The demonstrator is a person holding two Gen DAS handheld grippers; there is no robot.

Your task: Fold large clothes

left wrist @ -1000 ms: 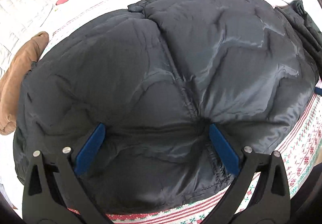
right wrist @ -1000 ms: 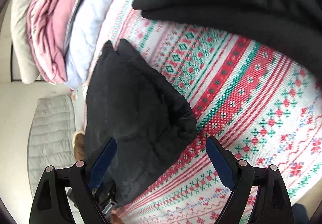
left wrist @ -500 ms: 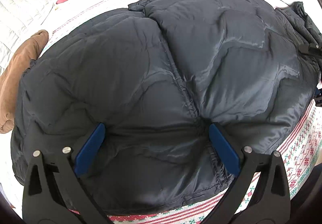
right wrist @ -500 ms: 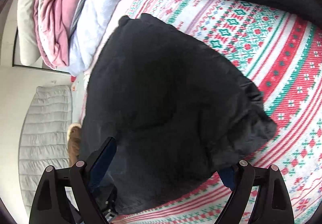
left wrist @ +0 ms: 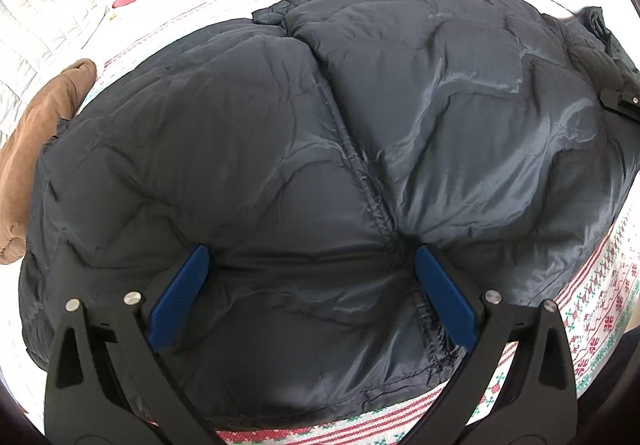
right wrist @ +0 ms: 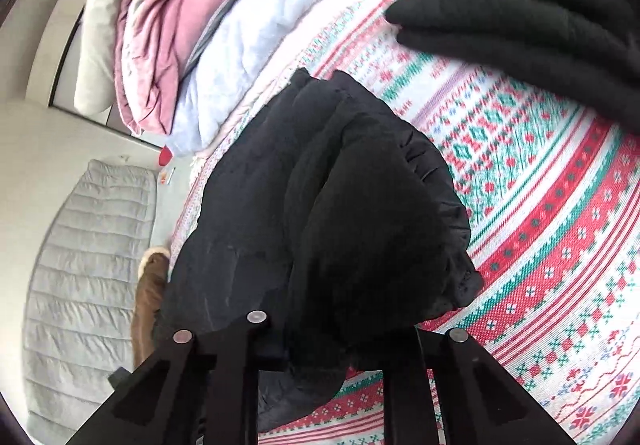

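A large dark navy puffer jacket [left wrist: 320, 165] lies spread on a patterned red, green and white blanket [left wrist: 600, 317]. My left gripper [left wrist: 308, 293] is open, its blue fingers [left wrist: 178, 297] resting on the jacket's near hem beside the centre seam. In the right wrist view the jacket's sleeve [right wrist: 340, 225] lies bunched between the arms of my right gripper [right wrist: 332, 349], which has closed on it; its pads are hidden under the fabric. The right gripper's tip also shows in the left wrist view [left wrist: 620, 101] at the jacket's far right edge.
A brown garment [left wrist: 36, 149] lies at the blanket's left edge. A black folded garment [right wrist: 540, 5] sits at the top right. Pink and white bedding [right wrist: 192, 25] is piled at the back. A grey quilted mat [right wrist: 84, 265] lies on the floor.
My right gripper moved onto the jacket sleeve and closed on it, lifting the fabric. My left gripper stayed open on the hem.
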